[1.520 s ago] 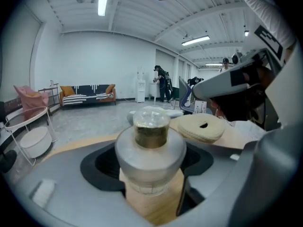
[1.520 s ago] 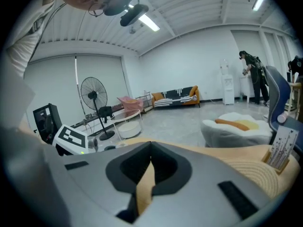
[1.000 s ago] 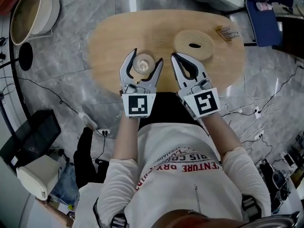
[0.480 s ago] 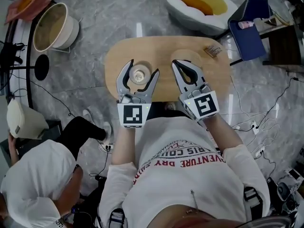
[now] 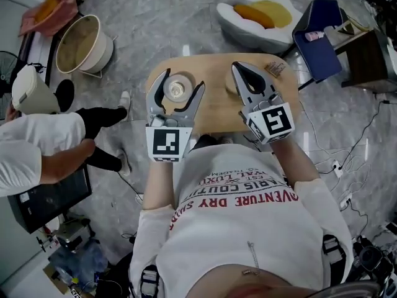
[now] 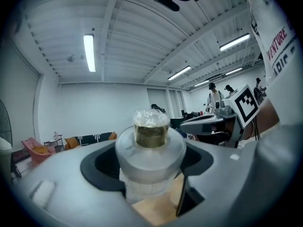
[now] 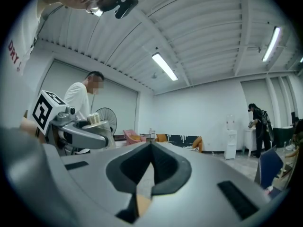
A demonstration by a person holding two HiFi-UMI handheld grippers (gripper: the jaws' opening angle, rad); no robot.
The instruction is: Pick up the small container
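Observation:
The small container (image 5: 177, 89), a clear jar with a gold cap, sits between the jaws of my left gripper (image 5: 182, 80), which is shut on it and holds it above the left part of the oval wooden table (image 5: 214, 108). In the left gripper view the small container (image 6: 150, 143) fills the gap of the left gripper (image 6: 150, 157), with a strip of the tabletop showing below. My right gripper (image 5: 239, 66) hovers over the right part of the table, shut and empty. In the right gripper view the right gripper (image 7: 150, 148) has its tips together.
A tan ring-shaped roll (image 5: 230, 83) lies on the table, partly hidden behind the right gripper, and a small packet (image 5: 277, 68) lies near the far right edge. Around the table stand a cream bucket (image 5: 84, 42), a white beanbag (image 5: 257, 8), a blue chair (image 5: 316, 39) and another person (image 5: 37, 148).
Both grippers and the view have risen, so the table looks smaller and farther. The container stays between the left jaws. The other person at the left has shifted.

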